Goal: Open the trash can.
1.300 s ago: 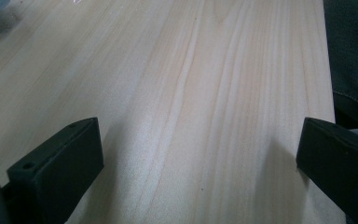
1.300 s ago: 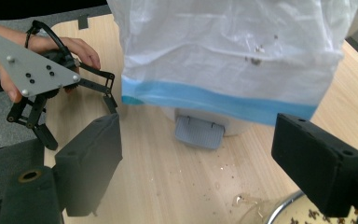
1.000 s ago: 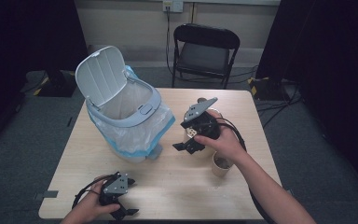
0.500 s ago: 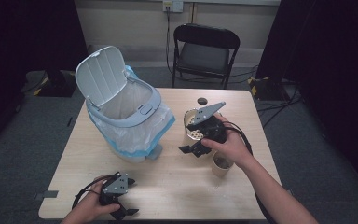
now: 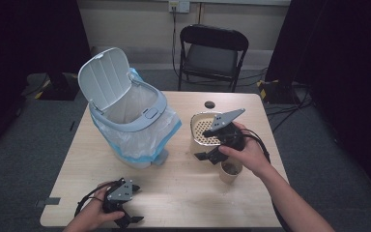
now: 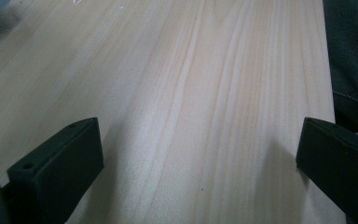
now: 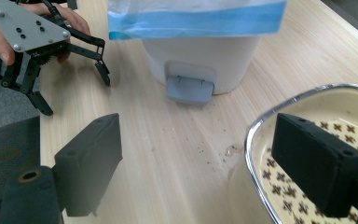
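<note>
High view: one bowl (image 5: 204,129), one cup (image 5: 231,171), two grippers, jaws released.

Wooden table (image 5: 183,188) bears a lined bin (image 5: 135,128), patterned bowl (image 5: 204,129) and paper cup (image 5: 231,171)

This looks like a lab or recording studio set up for a staged chore. Black curtains (image 5: 24,53) hang on both flanks, well beyond the left gripper (image 5: 121,208) and right gripper (image 5: 211,153). A lone folding chair (image 5: 212,53) stands past the wooden table (image 5: 183,193), cables (image 5: 280,96) trail over grey carpet (image 5: 24,159), and a wall socket (image 5: 178,6) sits behind.
</note>
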`<state>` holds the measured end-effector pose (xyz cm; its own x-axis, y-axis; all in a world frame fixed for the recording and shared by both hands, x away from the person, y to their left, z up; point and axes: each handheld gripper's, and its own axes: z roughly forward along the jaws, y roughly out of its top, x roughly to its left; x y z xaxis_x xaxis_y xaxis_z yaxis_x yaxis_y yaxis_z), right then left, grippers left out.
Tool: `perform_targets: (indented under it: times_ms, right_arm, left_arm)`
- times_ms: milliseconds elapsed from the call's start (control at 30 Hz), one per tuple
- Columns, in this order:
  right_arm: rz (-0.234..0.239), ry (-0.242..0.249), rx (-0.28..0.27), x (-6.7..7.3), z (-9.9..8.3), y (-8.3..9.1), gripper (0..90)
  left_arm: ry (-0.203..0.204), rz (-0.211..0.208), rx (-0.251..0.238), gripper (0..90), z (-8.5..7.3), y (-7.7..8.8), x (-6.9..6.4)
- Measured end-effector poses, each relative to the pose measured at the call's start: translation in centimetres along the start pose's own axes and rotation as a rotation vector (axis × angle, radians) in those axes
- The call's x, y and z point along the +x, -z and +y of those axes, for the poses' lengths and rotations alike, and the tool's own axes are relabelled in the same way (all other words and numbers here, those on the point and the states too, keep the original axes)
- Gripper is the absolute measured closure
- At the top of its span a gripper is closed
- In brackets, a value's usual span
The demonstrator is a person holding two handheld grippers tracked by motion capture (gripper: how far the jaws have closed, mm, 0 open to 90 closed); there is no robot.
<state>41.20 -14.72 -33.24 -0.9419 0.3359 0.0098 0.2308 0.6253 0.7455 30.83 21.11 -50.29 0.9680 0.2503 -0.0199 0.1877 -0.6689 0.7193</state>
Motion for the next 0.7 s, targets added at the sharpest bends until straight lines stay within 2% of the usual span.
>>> perform_targets:
  times_ms: [200,333,467,700]
  right_arm:
    - [-0.032,-0.009,0.009,-0.2,-1.6,1.2,15.4]
    - [-0.036,-0.018,0.015,-0.1,-2.4,1.5,15.3]
    - [-0.046,-0.043,0.014,0.0,-4.1,2.2,15.3]
    - [-0.056,-0.063,0.016,0.0,-5.6,2.8,15.2]
  left_arm:
    - [-0.002,0.0,0.001,0.0,0.0,0.0,0.0]
    - [-0.002,0.001,0.001,0.0,0.0,0.0,0.0]
    - [-0.001,0.0,0.001,0.0,0.0,0.0,0.0]
    - [-0.003,0.002,0.004,0.0,0.0,0.0,0.0]
